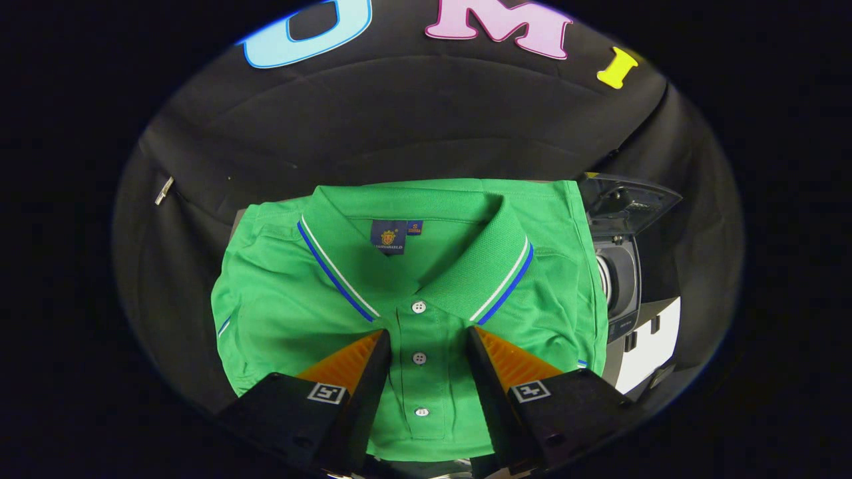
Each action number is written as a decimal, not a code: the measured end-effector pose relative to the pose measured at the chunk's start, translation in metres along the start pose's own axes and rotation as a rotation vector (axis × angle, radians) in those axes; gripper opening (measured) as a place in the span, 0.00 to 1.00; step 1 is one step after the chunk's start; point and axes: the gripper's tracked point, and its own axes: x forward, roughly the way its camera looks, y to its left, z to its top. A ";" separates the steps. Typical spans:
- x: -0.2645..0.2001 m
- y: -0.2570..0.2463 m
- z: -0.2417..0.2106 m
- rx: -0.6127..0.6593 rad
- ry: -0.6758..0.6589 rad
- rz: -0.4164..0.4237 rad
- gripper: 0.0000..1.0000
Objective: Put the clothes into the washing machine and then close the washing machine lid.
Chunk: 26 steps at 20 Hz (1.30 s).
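Green polo shirt (426, 293) lies folded flat, front up, collar away from the tool (426, 332). Collar carries blue and white edging; a dark label sits inside the neck. Three white buttons run down the placket toward the tool.

Tool spread wide, fingers (363, 362) apart and pinching nothing. They stand over the shirt's lower front, one on each side of the placket; the middle button (419, 358) shows in the gap between them, the top button just beyond the tips. Cannot tell whether the fingertips touch the cloth or hang just above it.

Washer (622, 279) stands just beside the shirt, on the side of the right finger, its near edge partly hidden behind the shirt's shoulder. Its clear lid (629, 199) is raised, tilted up and back. Below the lid, a dark round opening with a pale rim faces the shirt. Lower body of the washer is white.

Shirt covers most of the tabletop; only a thin pale corner (238, 216) shows beyond the shirt's far shoulder, on the side away from the washer. Black cloth wall stands beyond the shirt.
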 end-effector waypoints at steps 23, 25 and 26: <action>-0.093 0.010 0.009 -0.137 -0.743 -0.048 0.12; -0.106 0.011 0.010 -0.146 -0.788 -0.059 0.11; -0.114 0.014 0.011 -0.149 -0.812 -0.056 0.11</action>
